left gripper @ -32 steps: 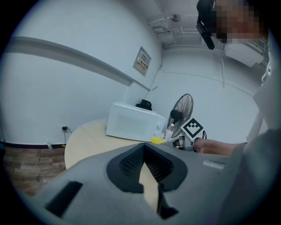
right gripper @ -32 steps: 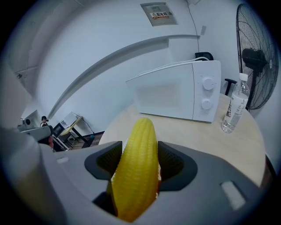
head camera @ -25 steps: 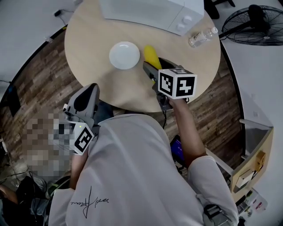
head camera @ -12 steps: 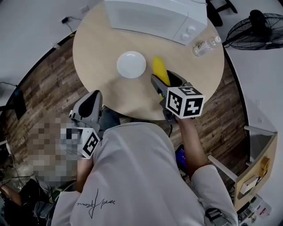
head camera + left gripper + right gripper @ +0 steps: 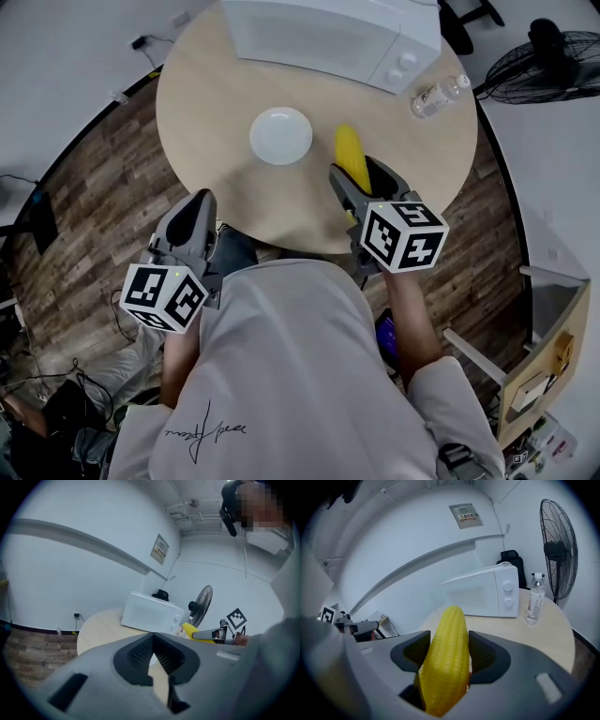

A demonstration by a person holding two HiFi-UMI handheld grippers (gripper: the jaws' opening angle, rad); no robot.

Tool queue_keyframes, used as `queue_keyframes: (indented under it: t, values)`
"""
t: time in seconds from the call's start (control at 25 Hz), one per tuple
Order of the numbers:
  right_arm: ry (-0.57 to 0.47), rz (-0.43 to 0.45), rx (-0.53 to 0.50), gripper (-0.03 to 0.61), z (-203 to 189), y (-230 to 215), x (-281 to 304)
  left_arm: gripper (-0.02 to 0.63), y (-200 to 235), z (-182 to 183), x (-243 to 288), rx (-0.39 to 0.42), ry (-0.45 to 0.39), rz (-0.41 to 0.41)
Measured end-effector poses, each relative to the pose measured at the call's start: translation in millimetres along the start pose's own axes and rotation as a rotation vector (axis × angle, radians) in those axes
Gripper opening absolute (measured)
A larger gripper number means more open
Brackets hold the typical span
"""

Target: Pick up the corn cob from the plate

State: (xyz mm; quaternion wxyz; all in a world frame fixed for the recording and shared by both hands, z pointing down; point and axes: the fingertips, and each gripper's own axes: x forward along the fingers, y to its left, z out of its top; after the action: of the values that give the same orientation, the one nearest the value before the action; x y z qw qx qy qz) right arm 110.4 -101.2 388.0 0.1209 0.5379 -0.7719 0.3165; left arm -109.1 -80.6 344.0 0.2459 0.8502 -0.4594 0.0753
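The yellow corn cob (image 5: 351, 154) (image 5: 445, 653) is off the white plate (image 5: 281, 136) and stands out forward from my right gripper (image 5: 362, 175) (image 5: 446, 649), which is shut on it, both pads pressing its sides. The gripper holds the cob above the round table (image 5: 206, 103), to the right of the empty plate. My left gripper (image 5: 195, 208) (image 5: 152, 638) hangs off the table's near edge, its jaws closed with nothing between them. The cob (image 5: 189, 630) also shows at the right of the left gripper view.
A white microwave (image 5: 328, 33) (image 5: 487, 592) stands at the table's far side, with a clear water bottle (image 5: 434, 94) (image 5: 535, 597) to its right. A black standing fan (image 5: 548, 52) (image 5: 558, 541) is beyond the table on the right. Wood floor surrounds the table.
My right gripper has lifted a little with the corn cob and drifted right, away from the plate. The left gripper has hardly moved.
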Motion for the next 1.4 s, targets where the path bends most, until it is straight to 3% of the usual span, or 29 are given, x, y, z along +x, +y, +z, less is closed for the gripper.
queue_keyframes:
  t: [0.56, 1.4]
  values:
    - [-0.085, 0.004, -0.009, 0.268, 2, 11, -31, -0.008, 4, -3, -4, -0.061, -0.034, 0.031]
    - [-0.053, 0.073, -0.065, 0.267, 1, 19, -47, -0.008, -3, -10, -7, -0.056, -0.019, 0.007]
